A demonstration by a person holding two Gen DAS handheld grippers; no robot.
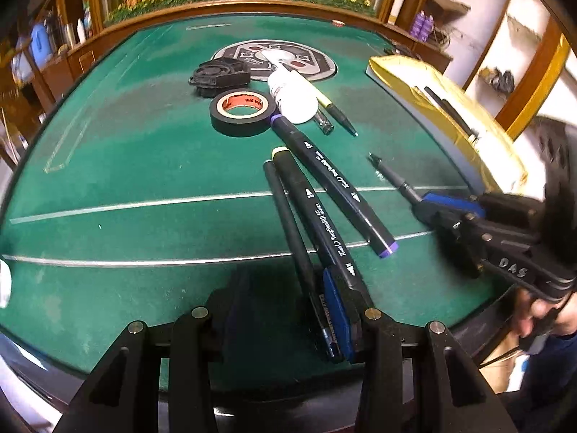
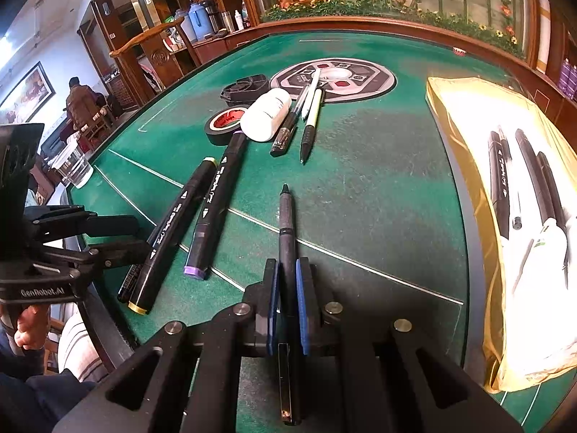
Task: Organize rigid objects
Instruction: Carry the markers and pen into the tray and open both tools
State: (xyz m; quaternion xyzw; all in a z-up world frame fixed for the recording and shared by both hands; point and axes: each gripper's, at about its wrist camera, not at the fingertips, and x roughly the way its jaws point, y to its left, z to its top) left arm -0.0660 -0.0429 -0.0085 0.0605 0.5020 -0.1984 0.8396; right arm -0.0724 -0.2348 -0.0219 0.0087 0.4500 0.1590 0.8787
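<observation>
Right tool (image 2: 286,310): nearest in the right wrist view, its two blue pads clamped tight on a slim black pen (image 2: 287,231); the pen's tip points away across the green tabletop (image 2: 378,187).
Left tool (image 1: 285,324): low in the left wrist view, jaws partly apart. The right blue pad (image 1: 337,310) lies against the near ends of a yellow-capped marker (image 1: 317,223) and a thin black pen (image 1: 288,223); the left pad is dark and hard to make out, so a grip cannot be told.
Hands: a person's hand (image 1: 533,310) holds the right tool's handle; another hand (image 2: 30,324) holds the left tool's handle.
Purple-capped marker (image 1: 335,187): lies on the tabletop just beside the yellow-capped marker, slanting the same way, its far end by the tape.
Gold tray (image 2: 465,115): at the right side of the tabletop, with a white lining; several black pens and markers (image 2: 533,180) and some white items lie in it.
Roll of black tape (image 1: 242,112): flat on the tabletop, farther out, red core showing.
White bottle (image 1: 292,95): on its side, touching the tape's right edge.
Loose pens: a clear pen (image 2: 288,126) and a yellow-bodied pen (image 2: 311,122) lie side by side just right of the bottle.
Black plastic part (image 1: 220,75): beyond the tape.
Round grey emblem (image 2: 375,79): in the tabletop's middle, farthest of all.
Glass tumbler (image 2: 72,166): at the tabletop's left edge.
</observation>
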